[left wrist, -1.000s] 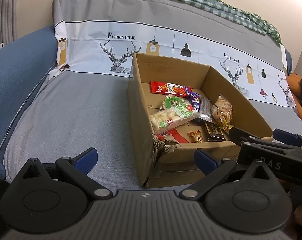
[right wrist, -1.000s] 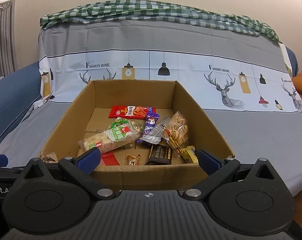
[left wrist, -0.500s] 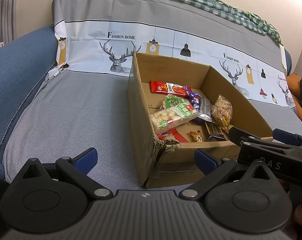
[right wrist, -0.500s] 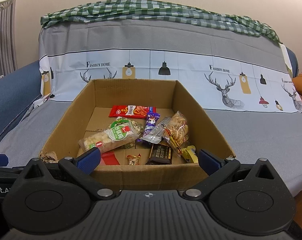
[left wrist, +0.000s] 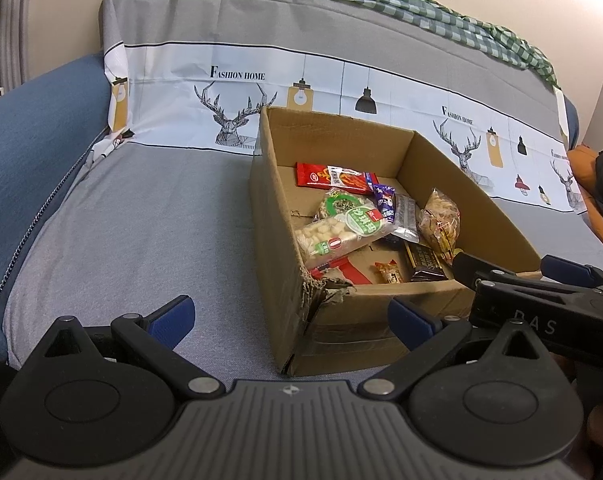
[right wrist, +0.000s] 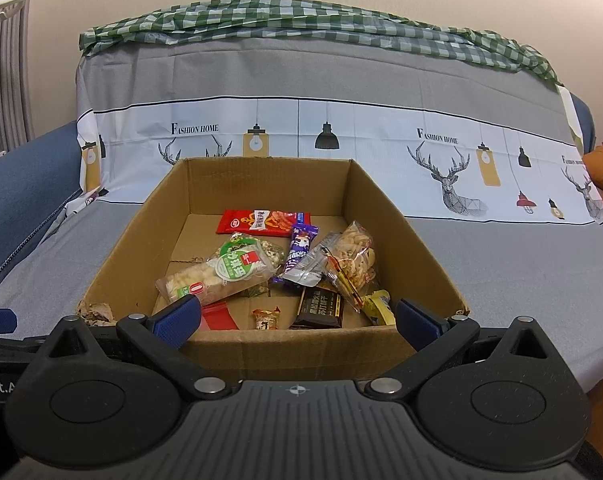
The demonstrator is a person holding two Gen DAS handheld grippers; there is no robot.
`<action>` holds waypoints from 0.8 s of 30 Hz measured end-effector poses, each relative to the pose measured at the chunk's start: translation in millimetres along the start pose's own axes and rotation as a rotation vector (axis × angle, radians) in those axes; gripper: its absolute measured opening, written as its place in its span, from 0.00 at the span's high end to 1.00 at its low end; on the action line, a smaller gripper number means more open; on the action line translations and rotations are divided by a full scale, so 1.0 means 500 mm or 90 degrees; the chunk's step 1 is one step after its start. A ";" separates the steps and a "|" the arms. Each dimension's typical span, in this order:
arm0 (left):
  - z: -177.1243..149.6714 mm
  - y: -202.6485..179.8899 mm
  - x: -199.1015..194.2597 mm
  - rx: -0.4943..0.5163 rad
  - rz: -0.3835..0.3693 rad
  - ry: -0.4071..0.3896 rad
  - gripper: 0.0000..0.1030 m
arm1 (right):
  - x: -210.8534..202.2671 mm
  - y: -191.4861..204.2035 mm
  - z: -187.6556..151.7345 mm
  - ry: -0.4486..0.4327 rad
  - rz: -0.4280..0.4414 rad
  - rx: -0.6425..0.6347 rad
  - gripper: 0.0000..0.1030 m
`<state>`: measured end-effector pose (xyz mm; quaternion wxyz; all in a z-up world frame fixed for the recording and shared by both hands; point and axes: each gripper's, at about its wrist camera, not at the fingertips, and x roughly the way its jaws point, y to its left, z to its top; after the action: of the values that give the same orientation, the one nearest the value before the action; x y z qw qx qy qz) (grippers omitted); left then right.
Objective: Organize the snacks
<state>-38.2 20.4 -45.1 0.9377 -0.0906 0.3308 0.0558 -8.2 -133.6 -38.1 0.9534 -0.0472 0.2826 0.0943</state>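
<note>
Hovering at the near side of the cardboard box, both grippers are empty: left gripper with fingers spread wide over the sofa seat beside the box's torn corner, right gripper fingers also wide, framing the box's front wall. All snacks in view already lie inside the box: red packet at the back, clear bag with green label left of middle, purple wrapper, crisps bag to the right, dark chocolate bar, small candy and yellow packet near the front wall. None seen on the grey sofa cover. This fits either a collecting job that's finished or a sort-out of the pile yet to come; can't tell which. Any pick would need clearing the front wall and coping with overlapping, slippery wrappers. Checked cloth on the sofa back is well clear.
</note>
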 end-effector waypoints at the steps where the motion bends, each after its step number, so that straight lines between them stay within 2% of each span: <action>1: 0.000 0.000 0.000 0.001 0.000 -0.001 0.00 | 0.000 0.000 0.000 0.000 0.000 0.000 0.01; 24: 0.002 -0.003 -0.007 0.014 -0.012 -0.017 0.00 | -0.002 -0.006 0.002 -0.001 -0.002 0.008 0.01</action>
<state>-40.1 19.1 -42.1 0.9434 -0.0827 0.3181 0.0448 -7.8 -136.3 -36.7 0.9541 -0.0416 0.2825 0.0908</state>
